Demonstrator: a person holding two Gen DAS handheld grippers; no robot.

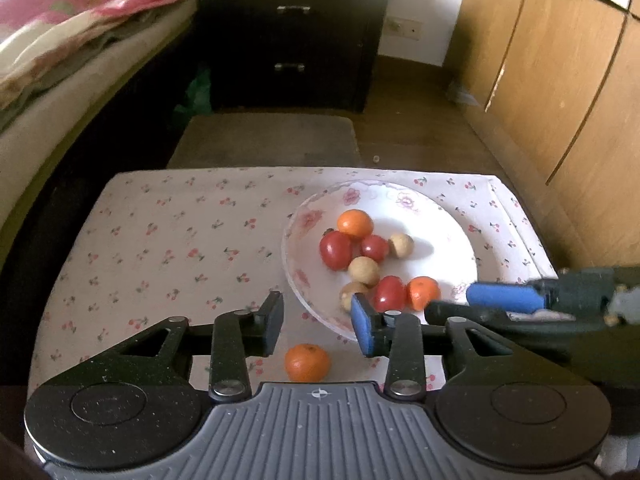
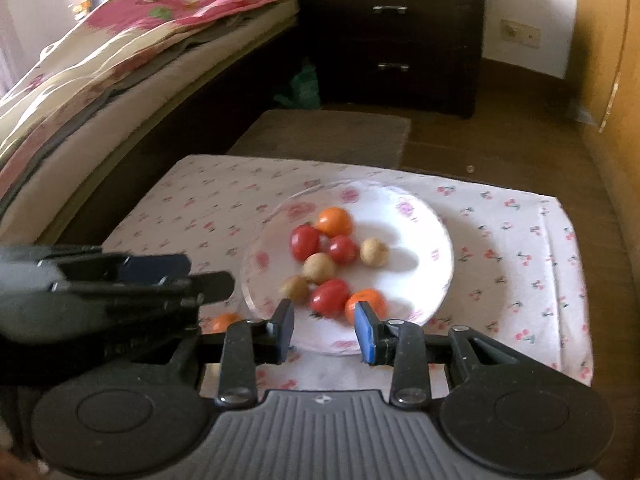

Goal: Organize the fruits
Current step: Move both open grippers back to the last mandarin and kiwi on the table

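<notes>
Right now the white plate [image 1: 452,220] with its faint pink flower rim sits on the cherry-print cloth [image 1: 168,232] that covers the small table, toward the cloth's right half as the left wrist camera sees it. On the plate lie two oranges, one at the far side [image 1: 355,223] and one at the near edge [image 1: 423,292], three red tomatoes [image 1: 335,250] [image 1: 374,248] [image 1: 389,293], and three small tan round fruits [image 1: 401,245] [image 1: 363,271] [image 1: 352,291] (too small to name with any certainty). Most of them touch a neighbour in a loose cluster, with the right-hand tan one sitting a little apart. A third orange [image 1: 307,362] lies off the plate on the cloth, just beside the plate's near rim and below the gap of the left gripper [image 1: 318,326]. That gripper's jaws stand parted with nothing between the pads; the loose orange is near them but not pinched. The right gripper [image 2: 325,330] hangs over the plate's near edge, its jaws likewise apart and empty, with the near tomato [image 2: 330,297] and near orange [image 2: 366,303] just beyond its fingertips. From the right wrist view the left gripper [image 2: 200,276] shows as a blurred dark shape at the left, and the loose orange [image 2: 225,322] peeks out beneath it. Beyond the table are a brown mat [image 1: 268,138] on the floor, a dark drawer cabinet [image 1: 292,36], a bed [image 1: 60,60] with a floral blanket, and a wooden wardrobe [image 1: 560,64].
</notes>
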